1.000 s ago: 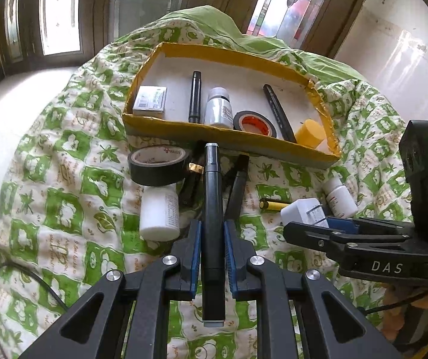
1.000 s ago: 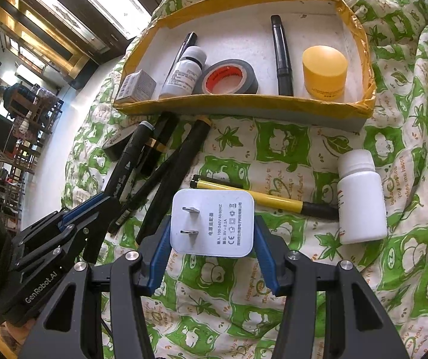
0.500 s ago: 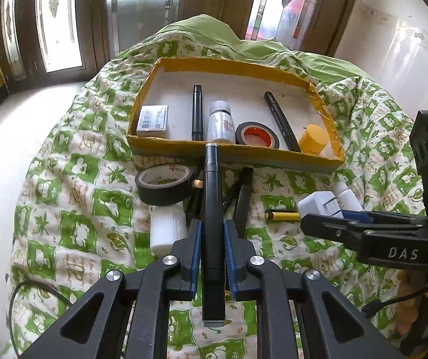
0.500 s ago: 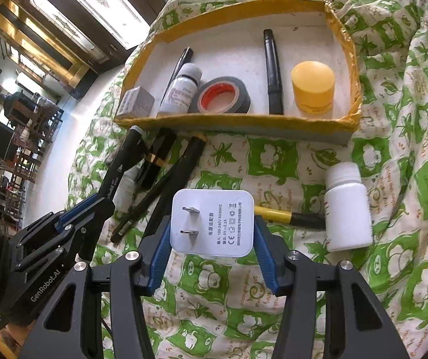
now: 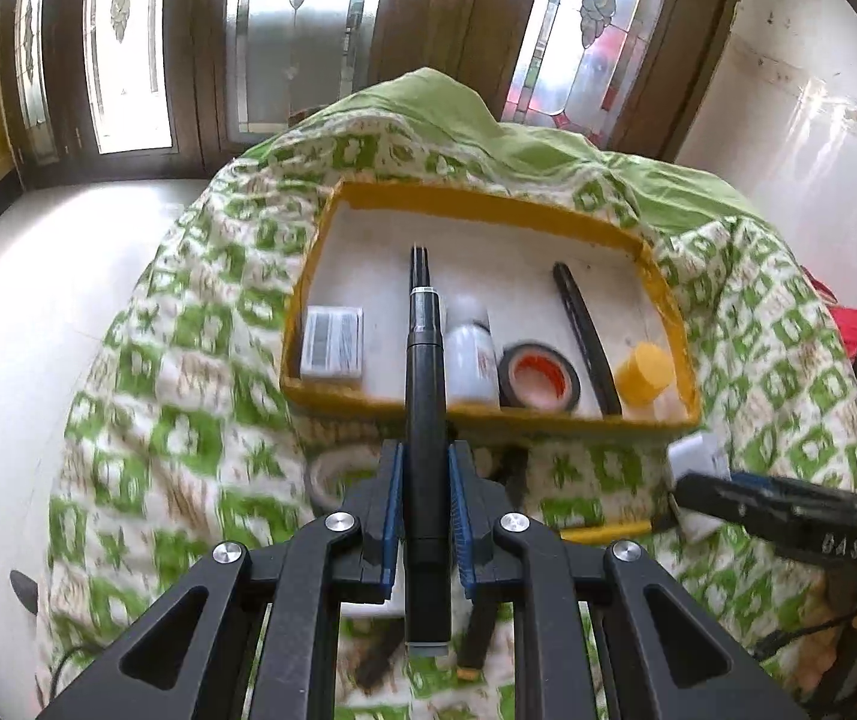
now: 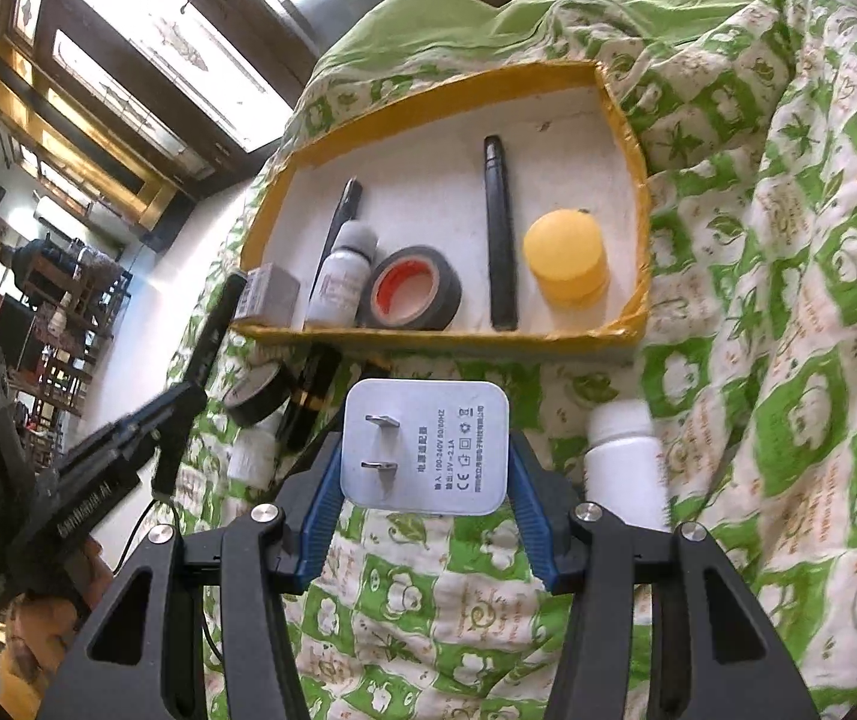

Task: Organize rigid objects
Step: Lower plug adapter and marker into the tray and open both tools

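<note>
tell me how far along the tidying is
Done: the yellow tray already holds a small box, bottle, tape roll, two pens and a yellow cap. In hand: left claw grips a black pen, right claw a white charger. Left on the cloth: a white bottle, another tape roll, more pens.

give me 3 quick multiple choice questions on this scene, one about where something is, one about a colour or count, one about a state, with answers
1. Where does the yellow round container lie?
A. in the yellow-rimmed box
B. on the quilt beside the white bottle
C. in the left gripper

2. What colour is the inside of the tape roll in the box?
A. blue
B. red-orange
C. green

3. What does the right gripper hold?
A. nothing, jaws empty
B. a black pen
C. a white plug adapter

Answers: 1 A, it sits at the box's right end beside a black pen. 2 B, the core shows red-orange. 3 C, the blue pads press the adapter's two sides.
</note>
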`<act>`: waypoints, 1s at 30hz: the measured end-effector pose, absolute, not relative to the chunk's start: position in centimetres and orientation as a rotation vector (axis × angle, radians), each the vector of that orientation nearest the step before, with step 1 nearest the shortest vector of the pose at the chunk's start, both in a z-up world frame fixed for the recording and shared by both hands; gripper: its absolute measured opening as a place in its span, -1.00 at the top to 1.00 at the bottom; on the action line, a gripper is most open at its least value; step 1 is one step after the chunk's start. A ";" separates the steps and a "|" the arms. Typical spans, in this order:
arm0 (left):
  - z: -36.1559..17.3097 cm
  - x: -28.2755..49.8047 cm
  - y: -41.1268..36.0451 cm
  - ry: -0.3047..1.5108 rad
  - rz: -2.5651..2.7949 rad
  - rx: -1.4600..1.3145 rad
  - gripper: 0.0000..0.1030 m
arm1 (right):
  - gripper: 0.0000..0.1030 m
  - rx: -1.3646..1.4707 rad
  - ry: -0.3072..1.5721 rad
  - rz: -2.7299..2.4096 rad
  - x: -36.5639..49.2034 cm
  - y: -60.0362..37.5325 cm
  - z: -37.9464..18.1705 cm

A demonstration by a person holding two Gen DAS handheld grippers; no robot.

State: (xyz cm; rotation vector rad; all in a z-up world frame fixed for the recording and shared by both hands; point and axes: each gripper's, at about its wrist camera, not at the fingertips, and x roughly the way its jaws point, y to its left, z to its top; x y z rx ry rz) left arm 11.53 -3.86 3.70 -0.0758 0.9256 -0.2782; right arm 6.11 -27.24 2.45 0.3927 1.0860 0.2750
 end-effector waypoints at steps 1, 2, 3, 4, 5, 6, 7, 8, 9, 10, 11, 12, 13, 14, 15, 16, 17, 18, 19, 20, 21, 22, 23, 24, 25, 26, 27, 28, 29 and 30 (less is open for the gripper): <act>3.8 12.3 -3.9 0.926 -0.275 -0.071 0.72 | 0.01 0.391 1.084 0.274 6.3 -27.3 2.6; 3.8 12.7 -4.0 0.926 -0.273 -0.068 0.72 | 0.01 0.387 1.081 0.274 6.5 -27.4 2.8; 3.8 13.5 -4.1 0.928 -0.269 -0.061 0.72 | 0.01 0.385 1.078 0.273 6.6 -27.5 2.9; 3.8 14.1 -4.3 0.929 -0.265 -0.056 0.72 | 0.01 0.380 1.074 0.271 6.9 -27.5 3.2; 3.7 14.6 -4.3 0.930 -0.265 -0.054 0.72 | 0.01 0.375 1.069 0.270 7.2 -27.7 3.4; 3.6 15.4 -4.5 0.933 -0.264 -0.052 0.72 | 0.01 0.371 1.066 0.268 7.5 -27.8 3.7; 3.6 15.9 -4.7 0.935 -0.263 -0.053 0.72 | 0.01 0.364 1.063 0.265 7.9 -28.0 3.8; 3.6 16.3 -4.7 0.936 -0.263 -0.056 0.72 | 0.01 0.360 1.060 0.261 8.2 -28.2 4.0; 3.5 16.9 -4.9 0.938 -0.266 -0.063 0.72 | 0.01 0.358 1.059 0.257 8.5 -28.3 4.1; 3.5 17.4 -5.0 0.938 -0.268 -0.067 0.72 | 0.01 0.355 1.057 0.250 9.1 -28.7 4.3; 3.5 17.7 -5.0 0.938 -0.269 -0.068 0.72 | 0.01 0.354 1.055 0.245 9.5 -28.9 4.4; 3.4 18.3 -5.2 0.938 -0.269 -0.068 0.72 | 0.01 0.353 1.053 0.237 10.1 -29.3 4.5; 3.3 18.7 -5.3 0.939 -0.268 -0.068 0.72 | 0.01 0.351 1.052 0.230 10.5 -29.7 4.6; 3.2 19.0 -5.3 0.939 -0.267 -0.069 0.72 | 0.01 0.349 1.050 0.222 11.0 -29.9 4.7; 3.0 19.6 -5.4 0.941 -0.265 -0.070 0.72 | 0.01 0.346 1.047 0.213 11.6 -30.2 4.8; 2.9 20.1 -5.4 0.943 -0.263 -0.072 0.72 | 0.01 0.341 1.043 0.202 12.5 -30.5 4.9; 2.8 20.5 -5.4 0.943 -0.262 -0.072 0.72 | 0.01 0.338 1.041 0.195 13.1 -30.7 4.8; 2.7 21.0 -5.4 0.944 -0.260 -0.073 0.72 | 0.01 0.336 1.039 0.190 14.0 -30.8 4.8; 2.5 21.7 -5.5 0.944 -0.256 -0.075 0.72 | 0.01 0.333 1.039 0.183 14.7 -31.0 4.7; 2.4 22.0 -5.5 0.944 -0.255 -0.076 0.72 | 0.01 0.327 1.040 0.175 15.3 -31.2 4.5; 2.3 22.5 -5.6 0.943 -0.252 -0.079 0.72 | 0.01 0.319 1.041 0.163 15.9 -31.2 4.4; 2.0 23.1 -5.6 0.944 -0.248 -0.082 0.72 | 0.01 0.313 1.043 0.152 16.5 -31.3 4.2; 1.9 23.5 -5.6 0.945 -0.245 -0.082 0.72 | 0.01 0.310 1.044 0.144 16.8 -31.4 4.0; 1.6 23.9 -5.7 0.947 -0.240 -0.080 0.72 | 0.01 0.307 1.045 0.138 17.2 -31.5 3.9; 1.2 24.4 -5.7 0.952 -0.233 -0.080 0.72 | 0.01 0.301 1.048 0.130 17.7 -31.6 3.6; 1.0 24.7 -5.7 0.955 -0.229 -0.081 0.72 | 0.01 0.296 1.051 0.127 18.0 -31.6 3.4; 0.6 25.1 -5.6 0.961 -0.224 -0.086 0.72 | 0.01 0.291 1.053 0.123 18.2 -31.5 3.2; 0.3 25.4 -5.5 0.967 -0.219 -0.091 0.72 | 0.01 0.284 1.058 0.117 18.6 -31.5 3.0; 0.0 25.6 -5.5 0.971 -0.215 -0.093 0.72 | 0.01 0.279 1.062 0.113 18.9 -31.5 2.8; -0.3 25.7 -5.4 0.977 -0.212 -0.096 0.73 | 0.01 0.276 1.065 0.111 19.0 -31.5 2.6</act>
